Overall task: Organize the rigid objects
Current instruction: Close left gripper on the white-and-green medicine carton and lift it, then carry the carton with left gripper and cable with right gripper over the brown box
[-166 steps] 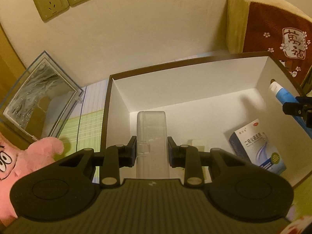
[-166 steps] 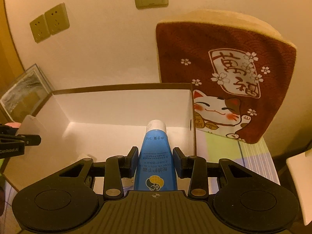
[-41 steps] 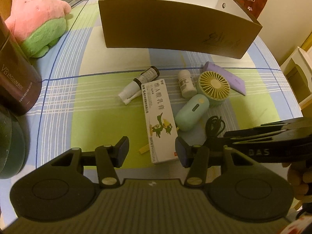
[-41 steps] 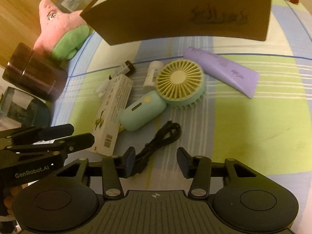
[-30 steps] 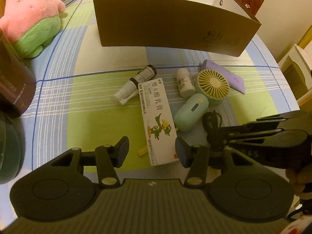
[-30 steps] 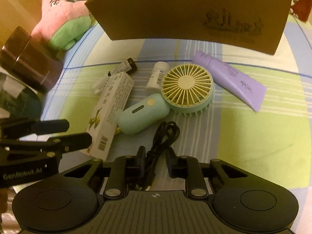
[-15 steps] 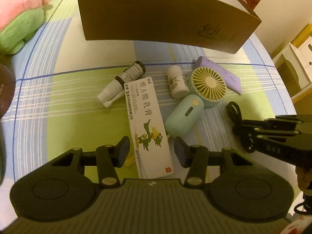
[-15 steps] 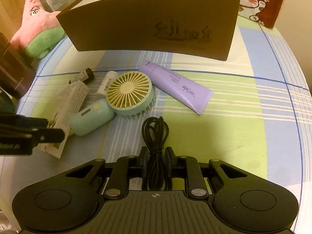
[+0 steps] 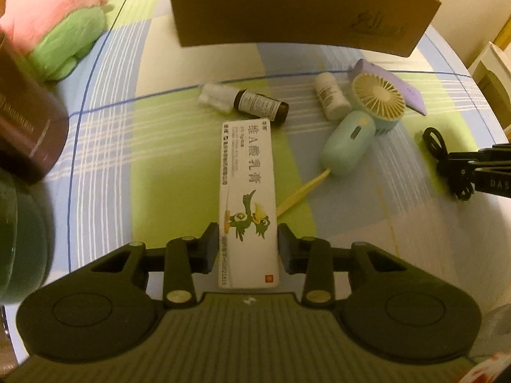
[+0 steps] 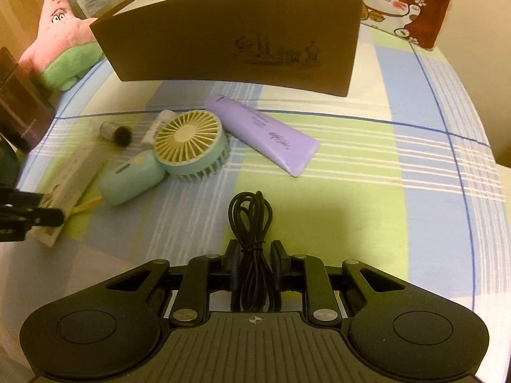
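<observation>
While the left claw [image 9: 248, 249] closes around the carton [image 9: 247, 191], the right claw [image 10: 254, 263] clenches the cable [image 10: 252, 223]

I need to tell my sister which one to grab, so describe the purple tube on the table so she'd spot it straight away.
Start at the brown box. Just in front of it, right of the round green fan, lies the purple tube, flat on the checked cloth. It is the only lilac thing there, long and flattened at one end.
</observation>
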Action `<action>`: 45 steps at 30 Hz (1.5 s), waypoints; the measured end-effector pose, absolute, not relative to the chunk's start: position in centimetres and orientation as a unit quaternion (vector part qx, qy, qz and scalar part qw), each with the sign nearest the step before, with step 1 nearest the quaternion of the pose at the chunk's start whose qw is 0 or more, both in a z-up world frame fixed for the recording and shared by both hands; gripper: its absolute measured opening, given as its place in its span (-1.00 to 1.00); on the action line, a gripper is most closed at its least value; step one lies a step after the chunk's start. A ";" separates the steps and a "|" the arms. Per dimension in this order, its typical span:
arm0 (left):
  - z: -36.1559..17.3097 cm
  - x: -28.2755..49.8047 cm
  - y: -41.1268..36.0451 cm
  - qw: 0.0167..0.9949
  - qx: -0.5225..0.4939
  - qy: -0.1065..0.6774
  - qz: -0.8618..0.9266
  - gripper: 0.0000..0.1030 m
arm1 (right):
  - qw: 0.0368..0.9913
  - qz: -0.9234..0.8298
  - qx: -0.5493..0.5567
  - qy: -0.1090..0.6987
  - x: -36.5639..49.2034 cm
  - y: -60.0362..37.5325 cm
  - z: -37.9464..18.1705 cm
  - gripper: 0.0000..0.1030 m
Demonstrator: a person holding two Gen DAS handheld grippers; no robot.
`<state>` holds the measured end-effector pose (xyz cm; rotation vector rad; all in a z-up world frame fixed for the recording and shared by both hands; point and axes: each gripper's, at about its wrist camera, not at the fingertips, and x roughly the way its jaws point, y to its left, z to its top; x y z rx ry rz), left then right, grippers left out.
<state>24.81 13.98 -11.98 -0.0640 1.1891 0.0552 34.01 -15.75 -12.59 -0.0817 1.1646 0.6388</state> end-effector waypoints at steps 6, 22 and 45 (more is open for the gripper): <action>-12.1 25.9 14.6 0.831 -0.048 0.553 0.036 -0.20 | 0.789 0.298 -0.034 0.536 34.1 -15.8 -12.7 -0.56; -12.7 27.3 14.1 0.837 -0.039 0.543 0.046 -0.32 | 0.804 0.293 -0.068 0.513 33.5 -14.6 -13.0 -0.54; -9.1 24.3 13.0 0.860 -0.038 0.505 0.059 -0.33 | 0.803 0.314 -0.007 0.507 32.7 -17.3 -10.9 -0.67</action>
